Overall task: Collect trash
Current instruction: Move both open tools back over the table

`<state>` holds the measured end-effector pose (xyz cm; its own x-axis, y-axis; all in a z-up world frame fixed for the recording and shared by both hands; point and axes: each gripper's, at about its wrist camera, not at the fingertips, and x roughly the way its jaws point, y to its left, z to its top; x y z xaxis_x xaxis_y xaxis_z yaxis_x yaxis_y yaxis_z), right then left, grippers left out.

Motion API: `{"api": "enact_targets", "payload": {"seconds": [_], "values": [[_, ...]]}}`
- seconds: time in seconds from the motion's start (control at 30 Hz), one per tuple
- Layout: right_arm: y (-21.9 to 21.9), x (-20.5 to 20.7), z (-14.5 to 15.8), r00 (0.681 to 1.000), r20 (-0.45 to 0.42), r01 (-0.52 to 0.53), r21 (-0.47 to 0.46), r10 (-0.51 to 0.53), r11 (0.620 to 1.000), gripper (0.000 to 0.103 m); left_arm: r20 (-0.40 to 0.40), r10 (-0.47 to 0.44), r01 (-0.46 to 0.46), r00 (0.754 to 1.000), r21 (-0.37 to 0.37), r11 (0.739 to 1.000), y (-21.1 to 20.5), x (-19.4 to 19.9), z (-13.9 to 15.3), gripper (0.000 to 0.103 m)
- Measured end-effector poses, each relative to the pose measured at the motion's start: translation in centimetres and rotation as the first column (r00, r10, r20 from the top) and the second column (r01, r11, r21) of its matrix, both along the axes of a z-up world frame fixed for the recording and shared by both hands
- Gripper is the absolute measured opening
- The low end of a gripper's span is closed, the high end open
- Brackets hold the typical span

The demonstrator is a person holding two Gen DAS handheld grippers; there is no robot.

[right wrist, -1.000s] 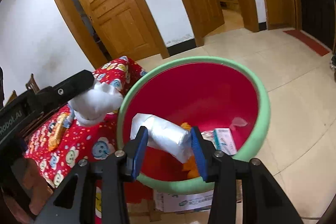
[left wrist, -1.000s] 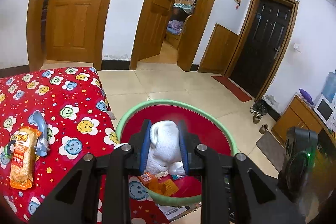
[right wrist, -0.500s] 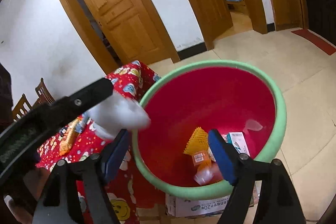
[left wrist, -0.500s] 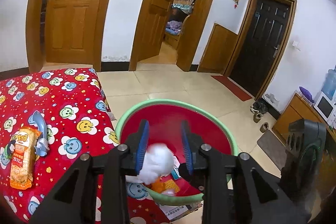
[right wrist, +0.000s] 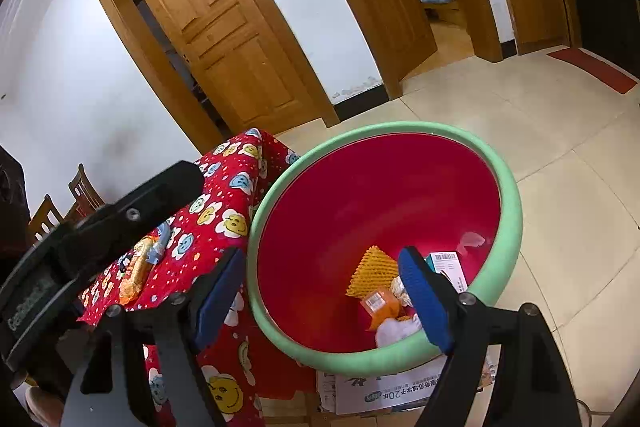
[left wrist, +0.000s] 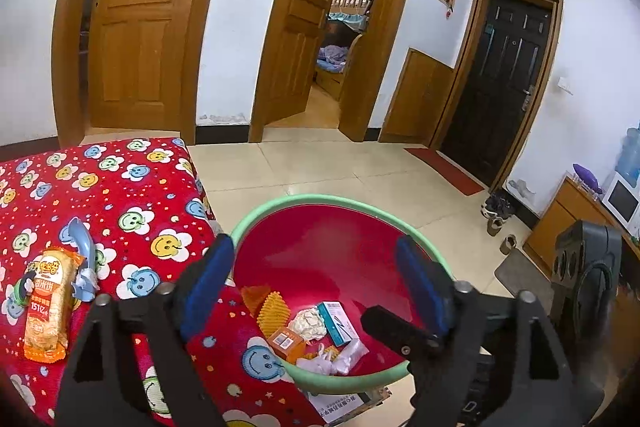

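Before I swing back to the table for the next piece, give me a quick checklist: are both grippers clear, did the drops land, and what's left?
1. Left gripper empty: ok. Its jaws have just been opening and nothing is between them.
2. Right gripper empty: ok. Its jaws stand wide, nothing between them.
3. Dropped white wads inside the red basin: ok, lying at the bottom with the orange box and teal box.
4. Basin steady on its cardboard support: cannot tell, the base is mostly hidden.
5. Table trash left: not ok, the snack packet and blue scrap remain on the red tablecloth.
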<state>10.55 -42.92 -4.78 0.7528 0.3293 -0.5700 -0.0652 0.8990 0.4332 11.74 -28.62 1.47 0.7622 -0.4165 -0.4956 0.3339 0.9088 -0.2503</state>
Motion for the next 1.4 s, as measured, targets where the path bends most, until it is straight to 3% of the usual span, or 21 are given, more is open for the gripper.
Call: {"api": "enact_targets", "payload": {"seconds": [0.07, 0.3, 0.83, 1.4], "values": [[0.1, -0.1, 0.0, 1.000, 0.001, 0.006, -0.009, -0.006, 1.000, 0.081, -0.007, -0.001, 0.001, 1.000, 0.009, 1.000, 0.0, 0.0, -0.2, 0.094], [-0.1, -0.3, -0.1, 1.000, -0.003, 0.012, -0.014, -0.012, 1.000, 0.084, -0.004, -0.002, 0.002, 1.000, 0.051, 0.999, -0.6, -0.3, -0.4, 0.098], [-0.2, -0.4, 0.1, 1.000, 0.009, 0.017, -0.006, -0.017, 1.000, 0.084, 0.019, -0.003, 0.002, 1.000, 0.068, 0.998, -0.5, -0.6, -0.2, 0.098], [1.5, -0.2, 2.5, 0.996, 0.085, -0.017, 0.010, 0.016, 1.000, 0.085, 0.060, 0.043, -0.045, 0.997, 0.031, 0.998, 1.5, -2.0, 3.5, 0.098]]}}
